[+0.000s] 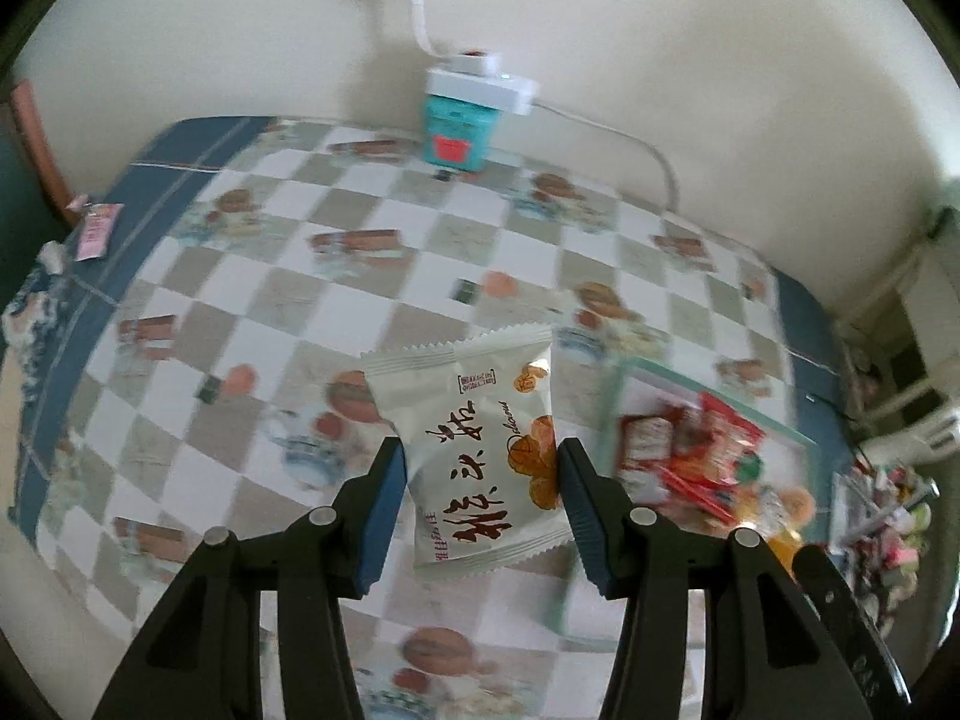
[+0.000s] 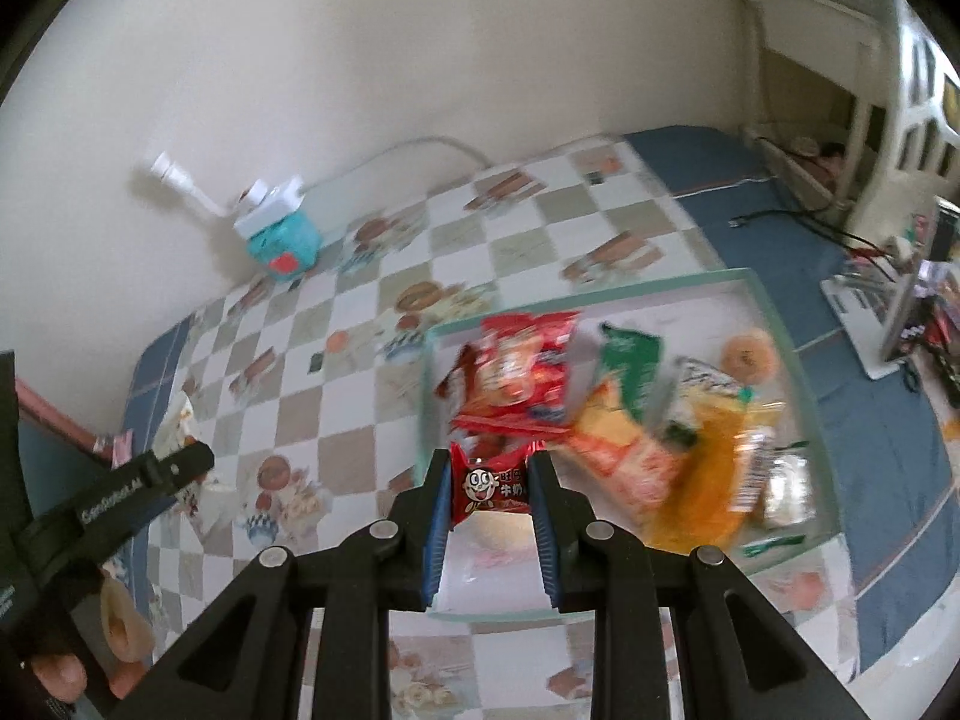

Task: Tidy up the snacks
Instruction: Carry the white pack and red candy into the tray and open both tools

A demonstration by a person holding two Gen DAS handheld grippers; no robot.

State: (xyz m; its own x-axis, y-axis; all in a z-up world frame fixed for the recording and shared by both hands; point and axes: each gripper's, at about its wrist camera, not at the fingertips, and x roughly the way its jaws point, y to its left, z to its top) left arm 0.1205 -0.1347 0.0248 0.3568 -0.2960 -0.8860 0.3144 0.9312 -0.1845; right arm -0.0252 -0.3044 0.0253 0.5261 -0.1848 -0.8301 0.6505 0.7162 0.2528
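1. Over the checkered surface (image 1: 252, 276), left wrist view: the left gripper (image 1: 480, 474) has its blue fingers (image 1: 384, 504) closed about halfway onto a white snack packet (image 1: 474, 456), pinching it across its short sides. The packet's long axis runs straight out ahead of the fingers, held above the cloth. The tray (image 1: 780, 426) sits to the right, blurred, red wrappers inside.

2. Right wrist view now: the right gripper (image 2: 489, 483) is narrowed tight on a small red candy packet (image 2: 489, 486), gripped by both ends. It hangs directly over the tray's (image 2: 774, 324) near-left corner, with the snack pile (image 2: 600, 396) just beyond. I judge the right hand nearer the drop; the left must travel rightward to reach the tray.
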